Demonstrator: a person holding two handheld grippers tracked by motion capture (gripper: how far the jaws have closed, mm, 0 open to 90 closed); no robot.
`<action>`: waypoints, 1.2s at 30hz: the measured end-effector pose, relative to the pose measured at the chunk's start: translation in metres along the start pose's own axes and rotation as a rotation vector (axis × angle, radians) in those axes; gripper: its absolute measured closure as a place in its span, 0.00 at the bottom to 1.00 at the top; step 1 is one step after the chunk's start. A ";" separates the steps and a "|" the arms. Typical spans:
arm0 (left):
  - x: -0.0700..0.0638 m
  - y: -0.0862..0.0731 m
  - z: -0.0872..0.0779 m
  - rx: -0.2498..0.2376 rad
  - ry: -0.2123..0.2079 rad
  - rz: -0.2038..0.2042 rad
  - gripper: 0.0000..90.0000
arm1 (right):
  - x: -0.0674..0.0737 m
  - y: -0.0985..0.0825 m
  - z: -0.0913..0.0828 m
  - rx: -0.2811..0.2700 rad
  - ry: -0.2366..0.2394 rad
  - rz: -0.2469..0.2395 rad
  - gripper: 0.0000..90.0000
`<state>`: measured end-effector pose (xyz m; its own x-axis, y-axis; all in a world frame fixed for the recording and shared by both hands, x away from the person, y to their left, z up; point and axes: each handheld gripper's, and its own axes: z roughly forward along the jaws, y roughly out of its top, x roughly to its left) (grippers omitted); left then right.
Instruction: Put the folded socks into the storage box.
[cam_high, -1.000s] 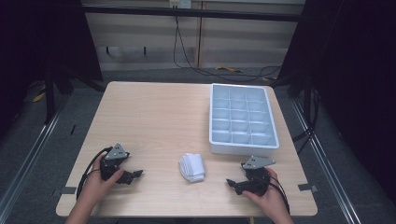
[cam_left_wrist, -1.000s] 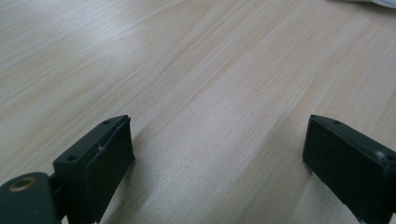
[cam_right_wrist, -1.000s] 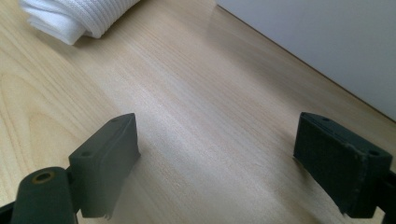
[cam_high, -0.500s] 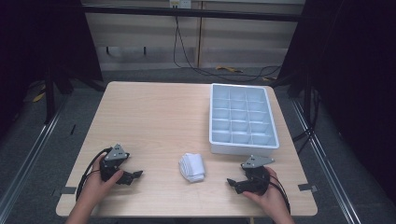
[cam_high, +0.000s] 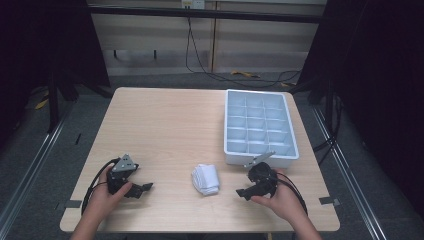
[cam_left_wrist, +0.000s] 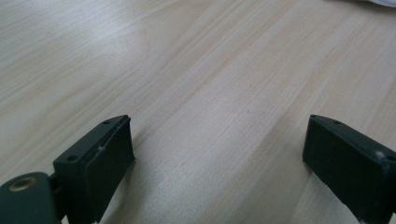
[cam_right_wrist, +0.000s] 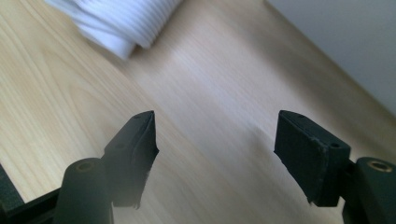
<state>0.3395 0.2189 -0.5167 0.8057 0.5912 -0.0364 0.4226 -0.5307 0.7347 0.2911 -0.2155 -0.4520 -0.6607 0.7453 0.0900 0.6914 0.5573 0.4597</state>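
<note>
A white folded cloth lies on the wooden table near its front edge, between my two grippers. My left gripper rests low at the front left, pointing right toward the cloth. It is open, with bare wood between its pads. My right gripper is held just off the table at the front right, pointing left toward the cloth. Its jaws have just been closing a little but stand open with nothing between them. The ribbed cloth lies ahead of them, apart.
A pale blue tray divided into several compartments stands at the right rear, just behind my right hand. Its wall passes close on the right in the right gripper view. Black curtains and floor rails surround the table.
My right gripper has lifted off the table and shifted slightly toward the tray, with its grey plate tilted. The left gripper and the cloth have not moved.
</note>
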 end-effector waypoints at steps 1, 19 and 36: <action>0.000 0.000 0.000 0.000 0.000 0.000 0.09 | 0.000 0.000 0.000 0.000 0.000 0.000 0.32; 0.000 0.000 0.000 0.001 0.000 -0.001 0.09 | 0.034 0.064 0.012 0.057 0.048 -0.078 0.33; 0.000 0.000 0.000 0.001 0.000 0.000 0.09 | 0.051 0.096 0.032 0.107 0.055 -0.060 0.34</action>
<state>0.3395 0.2189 -0.5167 0.8059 0.5909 -0.0362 0.4226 -0.5313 0.7342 0.3330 -0.1128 -0.4313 -0.7149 0.6897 0.1151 0.6753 0.6384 0.3694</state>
